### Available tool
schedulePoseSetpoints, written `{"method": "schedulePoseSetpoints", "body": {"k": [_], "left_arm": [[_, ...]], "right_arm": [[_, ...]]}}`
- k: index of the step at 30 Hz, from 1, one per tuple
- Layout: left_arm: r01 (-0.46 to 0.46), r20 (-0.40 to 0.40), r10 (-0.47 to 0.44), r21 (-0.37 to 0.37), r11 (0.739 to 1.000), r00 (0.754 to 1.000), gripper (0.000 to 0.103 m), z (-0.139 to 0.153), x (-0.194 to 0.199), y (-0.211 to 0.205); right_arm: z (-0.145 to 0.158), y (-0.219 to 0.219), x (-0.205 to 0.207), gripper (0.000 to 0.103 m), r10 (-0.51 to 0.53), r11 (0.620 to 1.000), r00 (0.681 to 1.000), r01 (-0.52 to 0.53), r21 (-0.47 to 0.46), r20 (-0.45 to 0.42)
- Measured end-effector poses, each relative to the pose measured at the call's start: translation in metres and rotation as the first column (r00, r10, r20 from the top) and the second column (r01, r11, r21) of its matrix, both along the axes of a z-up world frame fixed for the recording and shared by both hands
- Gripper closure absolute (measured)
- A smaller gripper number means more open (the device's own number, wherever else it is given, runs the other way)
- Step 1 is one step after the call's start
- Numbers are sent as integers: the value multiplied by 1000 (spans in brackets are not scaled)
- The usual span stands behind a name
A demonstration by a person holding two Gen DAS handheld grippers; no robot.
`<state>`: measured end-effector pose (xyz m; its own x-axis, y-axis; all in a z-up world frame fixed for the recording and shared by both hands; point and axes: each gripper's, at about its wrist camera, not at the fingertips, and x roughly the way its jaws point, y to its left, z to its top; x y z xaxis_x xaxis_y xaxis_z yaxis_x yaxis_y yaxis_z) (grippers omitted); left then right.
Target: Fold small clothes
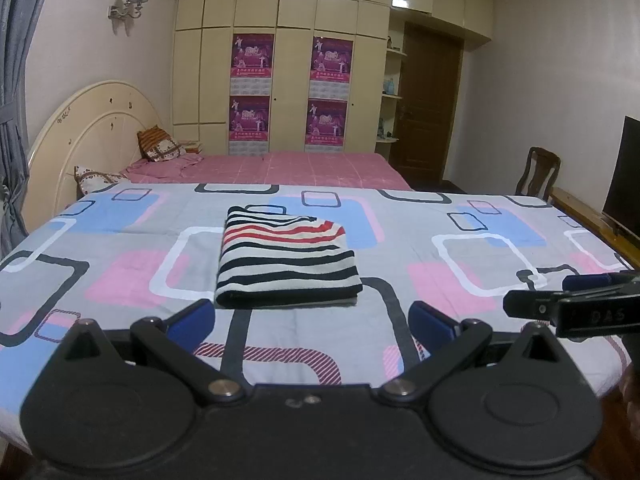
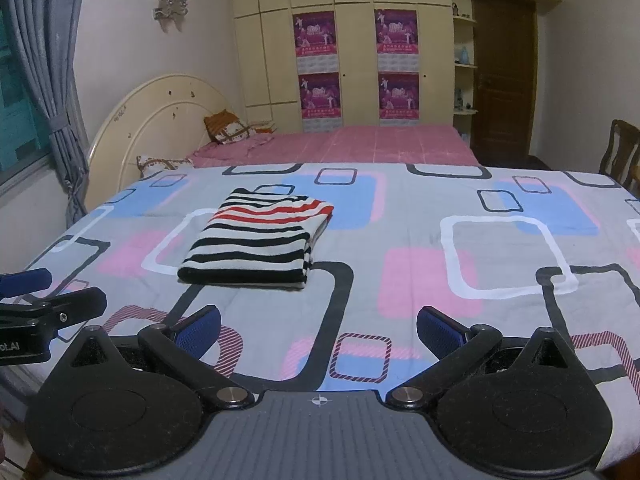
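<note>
Two hand-held grippers hovered at the near edge of the table, and both stood wide, nothing between their blue pads. The left hand-held gripper (image 1: pixel 312 320) sat low over the patterned cloth (image 1: pixel 400 240), its fingers spread to either side of a dark curved line in the print. The right hand-held gripper (image 2: pixel 318 326) was just beside it on the right, equally spread and equally empty; in the left wrist view it poked in from the right edge (image 1: pixel 568 296) as a black side-on shape with one blue pad showing. There lay the striped garment (image 1: pixel 286 256), folded into a neat thick rectangle on the cloth, a little left of the table's middle and beyond both grippers, touched by neither. Its near edge was a rolled fold of black and white stripes, while red stripes ran across the far part. From the right wrist view the same garment (image 2: pixel 258 238) sat to the left and farther off, its layered edges visible along the right side. The cloth under it was grey with pink and blue blocks and rounded white and black outlines. Beyond the table stretched a bed with a pink sheet (image 2: pixel 340 144), pillows (image 2: pixel 228 130) piled against a cream rounded headboard (image 2: pixel 160 116) at far left. Cream wardrobes (image 1: pixel 280 40) with magenta posters (image 1: pixel 252 56) filled the far wall, a dark door (image 1: pixel 430 104) to their right, and a wooden chair (image 1: pixel 538 172) stood near the table's far right corner.
</note>
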<state>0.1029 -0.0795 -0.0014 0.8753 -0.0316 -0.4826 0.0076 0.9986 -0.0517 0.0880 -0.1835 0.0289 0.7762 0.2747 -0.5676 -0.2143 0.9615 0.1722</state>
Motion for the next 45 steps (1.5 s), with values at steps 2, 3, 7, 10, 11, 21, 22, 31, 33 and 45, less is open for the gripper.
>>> {"method": "schedulePoseSetpoints", "body": {"k": [2,3,7,10,11,21,22,31,33,45], "left_arm": [[-1,0,1,0,1000,1000,0,0,0,0],[0,0,0,0,1000,1000,0,0,0,0],[-1,0,1,1,1000,1000,0,0,1,0],[0,1,0,1,1000,1000,0,0,1,0],[-1,1,1,1,1000,1000,0,0,1,0],[0,2,0,3,1000,1000,0,1,2,0],[0,1,0,3,1000,1000,0,1,2,1],[5,1,-5,5,1000,1000,0,2,3,3],[7,1,-7,6,1000,1000,0,4,4,4],[16,1,-16,13,1000,1000,0,6,8,6]], "right_arm": [[0,0,0,0,0,1000,1000,0,0,-1],[0,0,0,0,0,1000,1000,0,0,0],[0,1,1,0,0,1000,1000,0,-1,2],[0,2,0,0,5,1000,1000,-5,-3,2],[1,2,0,0,5,1000,1000,-5,-4,4],[1,1,-1,0,10,1000,1000,-10,-5,9],[1,1,-2,0,10,1000,1000,-10,-4,11],[2,-3,0,0,11,1000,1000,-11,-2,8],[2,-3,0,0,11,1000,1000,-11,-4,8],[-1,-7,4,0,4,1000,1000,-4,-8,10]]}}
